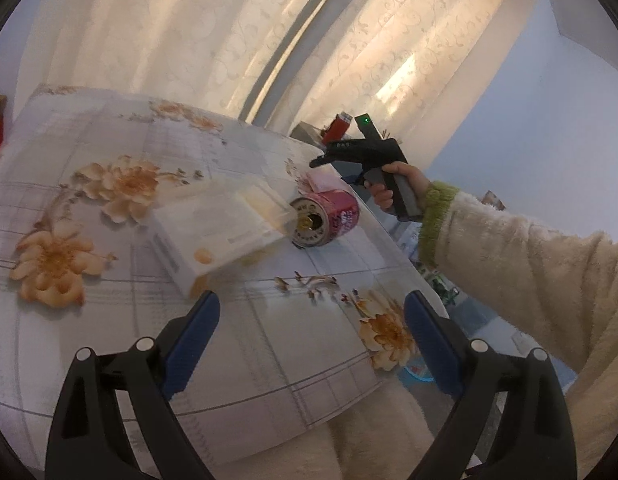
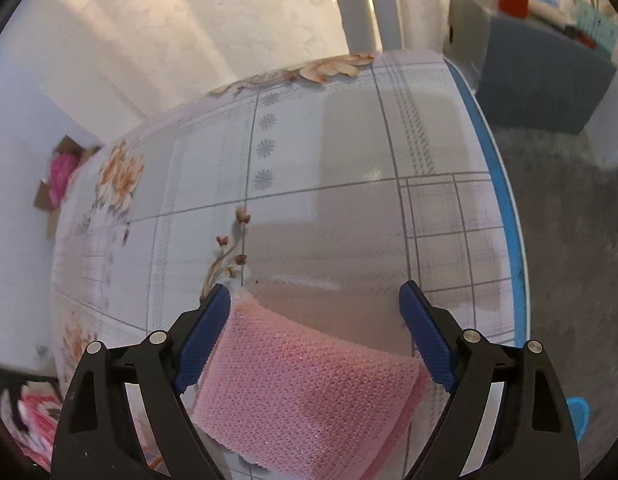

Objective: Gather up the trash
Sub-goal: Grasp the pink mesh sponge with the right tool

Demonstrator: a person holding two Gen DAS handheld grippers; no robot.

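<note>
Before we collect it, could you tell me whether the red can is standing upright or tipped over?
Tipped over: the can lies on its side, its round end facing the camera.

Your left view looks shallowly across the tabletop (image 1: 249, 344) towards the curtains (image 1: 197, 32); your right looks steeply down, nearer (both share that floral surface).

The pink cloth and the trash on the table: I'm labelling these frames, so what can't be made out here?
- Cloth, right wrist view: its near end runs behind the right gripper and off the bottom edge; whether the pads touch it is unclear.
- Box, left wrist view: motion blur makes its print unreadable.
- Can, left wrist view: label too small and blurred; far side hidden.
- Table: its near edge is hidden by the left gripper.
</note>
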